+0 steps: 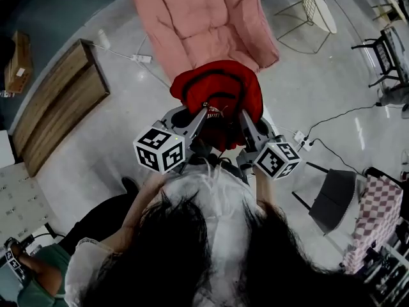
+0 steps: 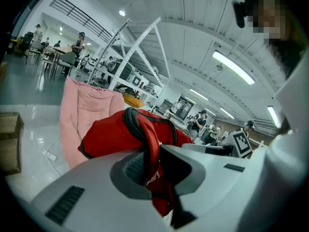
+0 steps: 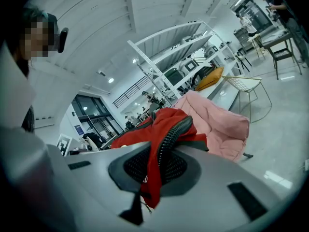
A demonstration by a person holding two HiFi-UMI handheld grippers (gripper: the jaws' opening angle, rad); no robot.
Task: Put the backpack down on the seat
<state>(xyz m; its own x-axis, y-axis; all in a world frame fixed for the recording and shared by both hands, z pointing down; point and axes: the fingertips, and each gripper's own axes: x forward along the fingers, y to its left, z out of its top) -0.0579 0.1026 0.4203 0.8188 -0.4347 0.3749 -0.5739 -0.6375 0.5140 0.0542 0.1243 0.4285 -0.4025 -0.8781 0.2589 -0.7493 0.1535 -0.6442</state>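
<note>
- Both tongs are clamped shut. The left tongs (image 2: 152,166) pinch a red strap (image 2: 152,146) of the red fabric backpack (image 1: 220,88) between their dark ribbed pads.
- The right tongs (image 3: 153,170) grip the other strap (image 3: 170,138), which is red with black mesh padding.
- The backpack hangs from both straps, clear of the pale grey glossy floor (image 1: 108,146).
- It sits just ahead of the tongs, at the near end of the pink padded chair (image 1: 204,18). In the head view it overlaps the seat's edge, and I cannot tell whether it touches.
- A wooden slatted platform (image 1: 57,101) lies to the left and a white wire chair (image 1: 316,5) stands to the right, both well apart from the pink chair.
</note>
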